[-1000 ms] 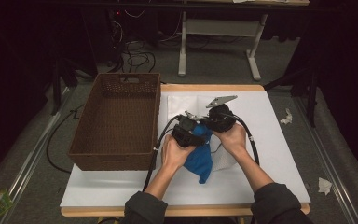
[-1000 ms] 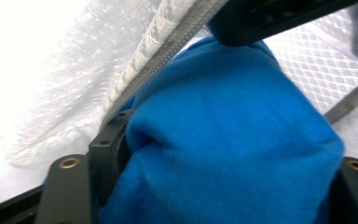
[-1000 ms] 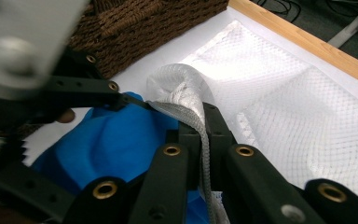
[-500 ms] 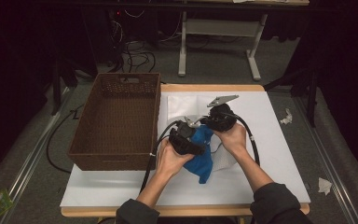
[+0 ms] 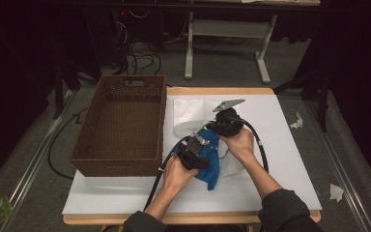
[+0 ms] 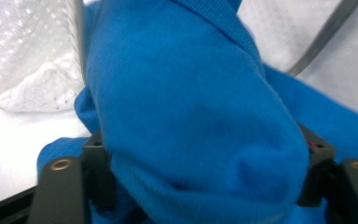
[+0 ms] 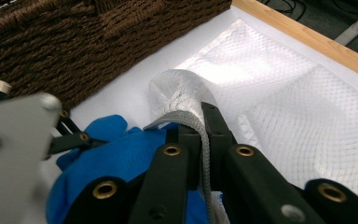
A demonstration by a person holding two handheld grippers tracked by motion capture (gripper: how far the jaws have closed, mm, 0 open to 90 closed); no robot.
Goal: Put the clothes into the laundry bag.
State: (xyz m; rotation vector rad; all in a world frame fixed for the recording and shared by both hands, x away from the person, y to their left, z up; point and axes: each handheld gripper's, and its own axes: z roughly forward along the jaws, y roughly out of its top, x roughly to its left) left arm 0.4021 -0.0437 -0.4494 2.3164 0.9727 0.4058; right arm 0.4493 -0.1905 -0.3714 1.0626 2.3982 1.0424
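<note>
A blue cloth lies bunched on the white table cover, partly against a white mesh bag. My left gripper sits at the cloth's left side. In the left gripper view the blue cloth bulges between the two jaws, which have just been closing on it. My right gripper is shut on the grey-edged rim of the mesh bag and holds it lifted above the blue cloth. The left gripper's grey plate shows close by at the left of the right gripper view.
A brown wicker basket stands empty on the table's left half, close to both grippers. The white-covered table has bare room to the right. Cables trail from both grippers toward the table's front edge.
My left gripper has moved down and toward the person with the blue cloth. The right gripper and the bag's rim have stayed in place.
</note>
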